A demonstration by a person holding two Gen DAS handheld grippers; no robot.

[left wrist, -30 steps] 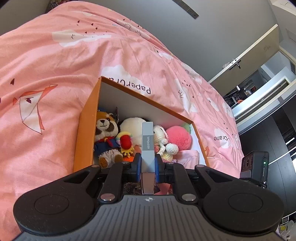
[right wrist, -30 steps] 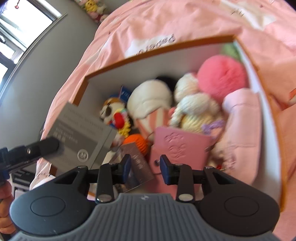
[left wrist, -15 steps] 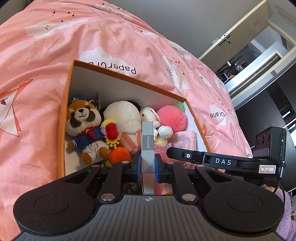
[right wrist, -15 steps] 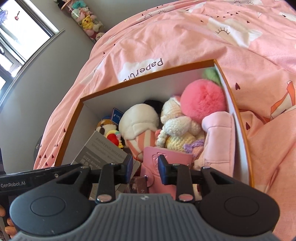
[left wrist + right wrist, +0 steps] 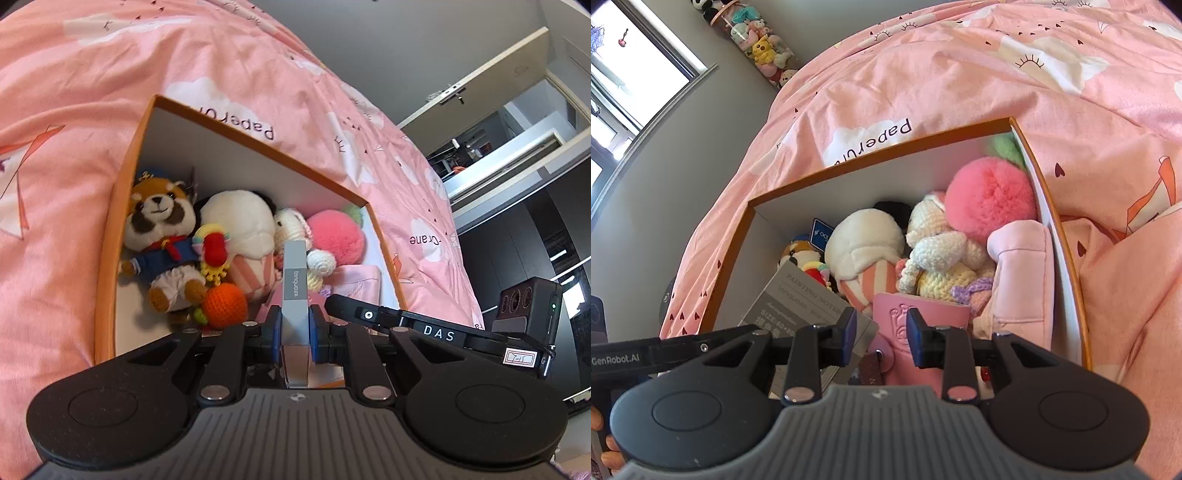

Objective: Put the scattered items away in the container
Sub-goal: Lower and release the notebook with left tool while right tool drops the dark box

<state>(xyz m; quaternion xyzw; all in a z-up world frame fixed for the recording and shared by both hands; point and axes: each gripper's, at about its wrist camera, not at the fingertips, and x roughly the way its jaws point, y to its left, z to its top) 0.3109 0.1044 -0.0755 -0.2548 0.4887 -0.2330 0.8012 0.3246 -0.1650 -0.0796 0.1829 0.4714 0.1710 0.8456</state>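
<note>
Most of the tidying is looking done: the orange box (image 5: 110, 236) on the pink bed (image 5: 66, 110) is brimming with plush toys, red panda (image 5: 162, 229) included. Left gripper (image 5: 294, 332) is pinching the grey notebook (image 5: 294, 280) edge-on, hanging over the box's near end, not yet released. Right gripper (image 5: 879, 336) is hovering part-open and empty above the pink pouch (image 5: 905, 332).

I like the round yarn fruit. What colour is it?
The yarn fruit is orange; the left wrist view shows it best.
</note>
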